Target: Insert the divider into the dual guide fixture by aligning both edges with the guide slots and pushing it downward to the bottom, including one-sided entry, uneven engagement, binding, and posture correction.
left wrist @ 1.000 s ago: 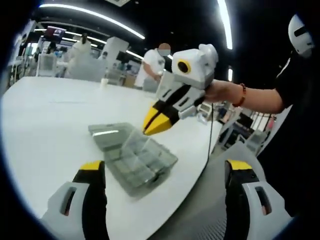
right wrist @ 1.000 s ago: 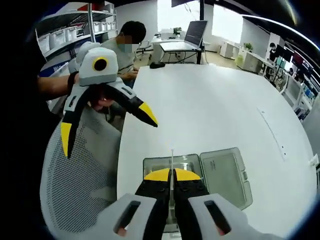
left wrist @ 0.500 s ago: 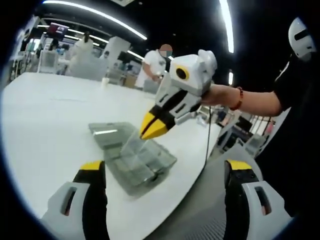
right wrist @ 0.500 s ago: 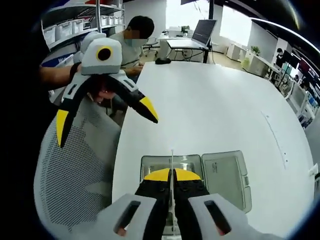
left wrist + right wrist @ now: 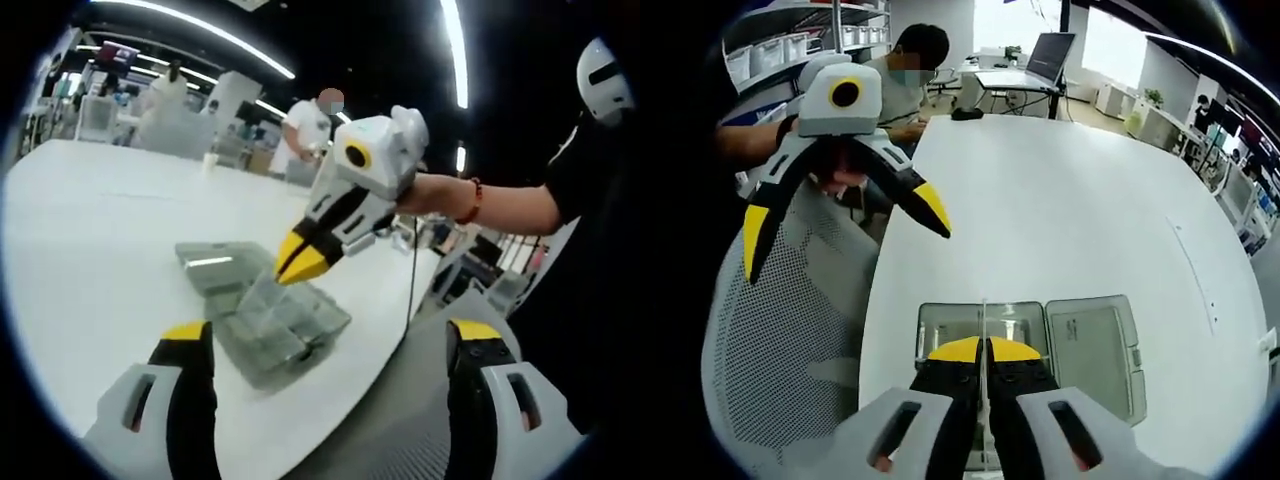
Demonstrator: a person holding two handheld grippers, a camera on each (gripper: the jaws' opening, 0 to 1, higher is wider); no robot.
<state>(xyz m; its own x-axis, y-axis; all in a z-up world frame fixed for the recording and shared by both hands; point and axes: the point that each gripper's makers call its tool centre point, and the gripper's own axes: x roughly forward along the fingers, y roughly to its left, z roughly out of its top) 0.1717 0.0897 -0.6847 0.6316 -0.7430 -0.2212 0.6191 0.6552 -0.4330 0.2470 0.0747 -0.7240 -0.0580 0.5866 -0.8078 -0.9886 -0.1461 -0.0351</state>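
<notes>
A clear compartment box serves as the guide fixture and lies near the white table's edge, its lid folded open. My right gripper hovers just over the box, shut on a thin clear divider that I see edge-on above the box and beside its lid. Its yellow tips are pressed together. The divider's lower edge is at the compartments; I cannot tell if it sits in the slots. My left gripper is held back off the table with jaws wide apart and nothing in them, also seen as the left gripper.
A grey mesh chair stands at the table's near edge below the left gripper. The white table stretches far beyond the box. A laptop sits at its far end. A seated person and shelves with bins are behind.
The right gripper has come down and in toward the box with the divider. The left gripper has stayed open and off to the side.
</notes>
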